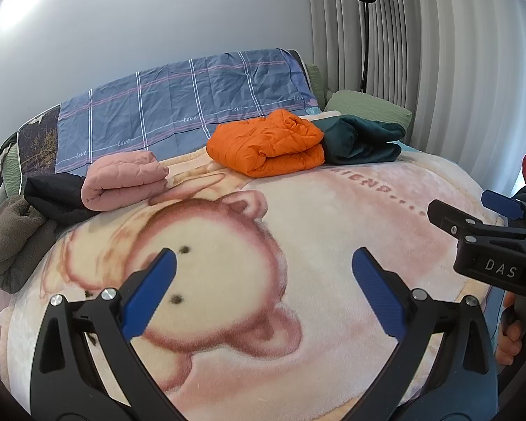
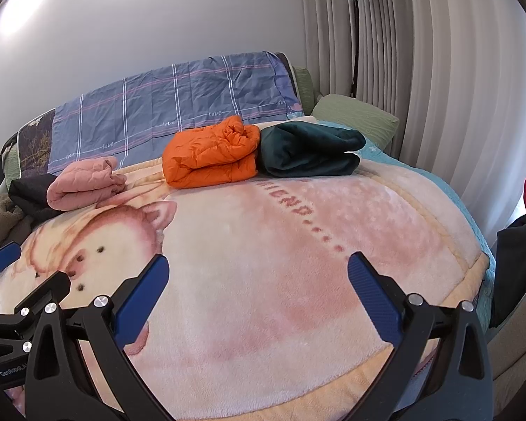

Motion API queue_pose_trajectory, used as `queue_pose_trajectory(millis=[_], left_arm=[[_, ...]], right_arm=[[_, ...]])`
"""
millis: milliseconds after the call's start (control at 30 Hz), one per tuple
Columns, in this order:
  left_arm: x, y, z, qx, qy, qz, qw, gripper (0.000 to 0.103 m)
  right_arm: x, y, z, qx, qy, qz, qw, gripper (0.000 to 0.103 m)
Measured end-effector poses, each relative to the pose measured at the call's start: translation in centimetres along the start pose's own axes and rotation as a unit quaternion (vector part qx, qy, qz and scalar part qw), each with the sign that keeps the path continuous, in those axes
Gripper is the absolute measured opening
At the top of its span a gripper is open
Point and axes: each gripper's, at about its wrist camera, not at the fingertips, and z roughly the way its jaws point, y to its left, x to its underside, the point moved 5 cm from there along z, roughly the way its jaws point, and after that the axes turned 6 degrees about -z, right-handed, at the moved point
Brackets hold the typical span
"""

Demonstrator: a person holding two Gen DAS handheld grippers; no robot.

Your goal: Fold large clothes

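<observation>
clothes folded at far end of bed: pink jacket [image 1: 122, 180] left, orange jacket [image 1: 266, 144] middle touching dark green garment [image 1: 363, 138] right. left gripper [image 1: 263, 294] and right gripper [image 2: 257, 294] both spread apart, holding nothing, above pig-print blanket [image 2: 280, 245].

Both wrist cameras are hovering low over the pink blanket [image 1: 333, 217] [image 2: 298, 245], facing the far wall. The left one is sitting further left. Both are sharing the orange jacket [image 1: 266, 144] [image 2: 210, 154] and curtains [image 1: 456, 52] [image 2: 438, 70].
</observation>
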Motion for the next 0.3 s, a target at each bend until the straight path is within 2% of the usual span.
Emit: queue_pose_trajectory(millis=[300], left_arm=[[0.08,0.07,-0.03,-0.001,0.001,0.000,1.0000,0.101]], right_arm=[[0.31,0.08,0.32,0.000,0.004,-0.002,1.000,0.102]])
